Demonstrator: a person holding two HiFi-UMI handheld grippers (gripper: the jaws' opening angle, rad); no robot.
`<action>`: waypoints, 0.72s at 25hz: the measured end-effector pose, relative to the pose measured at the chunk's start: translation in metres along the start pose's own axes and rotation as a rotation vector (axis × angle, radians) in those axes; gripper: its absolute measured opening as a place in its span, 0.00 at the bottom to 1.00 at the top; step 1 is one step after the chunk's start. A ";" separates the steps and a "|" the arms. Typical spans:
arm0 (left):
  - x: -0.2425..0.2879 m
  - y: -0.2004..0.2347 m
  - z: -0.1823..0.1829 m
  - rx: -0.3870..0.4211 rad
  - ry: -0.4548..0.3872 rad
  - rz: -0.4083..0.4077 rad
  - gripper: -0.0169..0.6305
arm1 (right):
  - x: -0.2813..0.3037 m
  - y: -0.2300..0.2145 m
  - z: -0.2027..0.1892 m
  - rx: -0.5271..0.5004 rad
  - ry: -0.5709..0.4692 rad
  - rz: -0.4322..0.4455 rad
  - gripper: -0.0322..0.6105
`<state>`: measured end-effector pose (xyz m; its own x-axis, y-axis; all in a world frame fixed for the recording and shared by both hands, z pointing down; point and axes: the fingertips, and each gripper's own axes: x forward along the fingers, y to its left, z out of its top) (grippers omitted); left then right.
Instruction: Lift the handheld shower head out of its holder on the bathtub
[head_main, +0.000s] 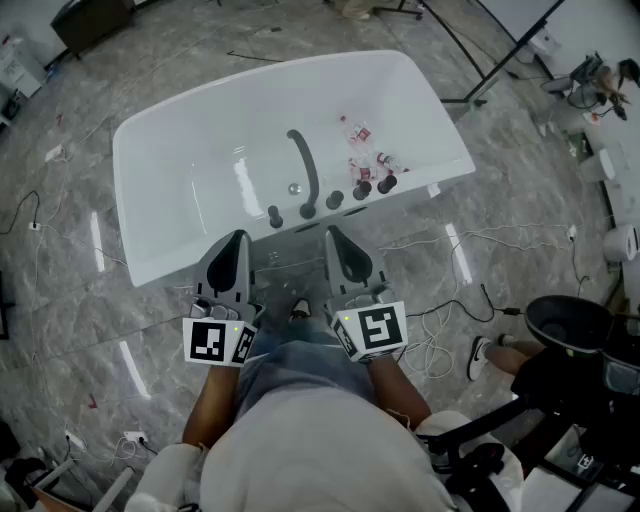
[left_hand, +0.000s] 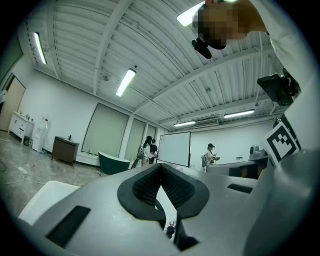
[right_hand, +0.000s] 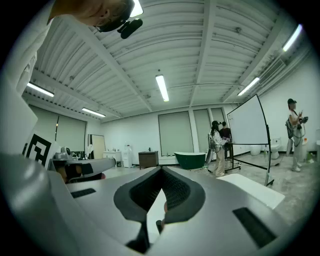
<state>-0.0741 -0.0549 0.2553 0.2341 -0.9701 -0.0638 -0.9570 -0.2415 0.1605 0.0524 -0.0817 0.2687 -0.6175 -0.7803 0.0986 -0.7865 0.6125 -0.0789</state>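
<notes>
Far left, a loose cable (head_main: 28, 222) lies on the marble floor (head_main: 60, 310). The white bathtub (head_main: 170, 255) sits mid-room at an angle.

Left hand-held gripper (head_main: 238, 238) is short of the tub's near rim, jaws together with nothing between them; its own view (left_hand: 161, 166) shows the pads meeting at the tip. It touches nothing.

A row of dark fittings runs along the near rim, and the curved spout (head_main: 303, 165) arcs over the basin. The handheld shower head looks like one of the right-end stubs (head_main: 386, 184), upright in its holder on the rim; I can't tell from above exactly which one.

Right hand-held gripper (head_main: 333, 232) is beside the left one, also short of the rim, jaws closed on nothing (right_hand: 161, 169).

Small red-and-white items (head_main: 360, 133) lie inside the tub, behind the fittings. Right of the tub, white cables (head_main: 440, 330) trail across the floor near a shoe (head_main: 480, 357).
</notes>
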 end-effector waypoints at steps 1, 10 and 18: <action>0.001 -0.001 -0.005 0.000 0.003 -0.001 0.05 | -0.001 -0.001 -0.002 -0.006 -0.002 0.001 0.08; -0.001 -0.002 -0.037 -0.020 0.022 0.002 0.05 | 0.000 -0.007 -0.023 -0.014 0.003 0.001 0.08; -0.004 0.007 -0.070 0.018 0.034 0.002 0.06 | 0.002 0.002 -0.026 0.016 -0.052 0.044 0.08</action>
<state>-0.0694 -0.0538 0.3258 0.2379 -0.9708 -0.0303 -0.9603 -0.2397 0.1429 0.0500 -0.0787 0.2948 -0.6502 -0.7585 0.0434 -0.7584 0.6445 -0.0975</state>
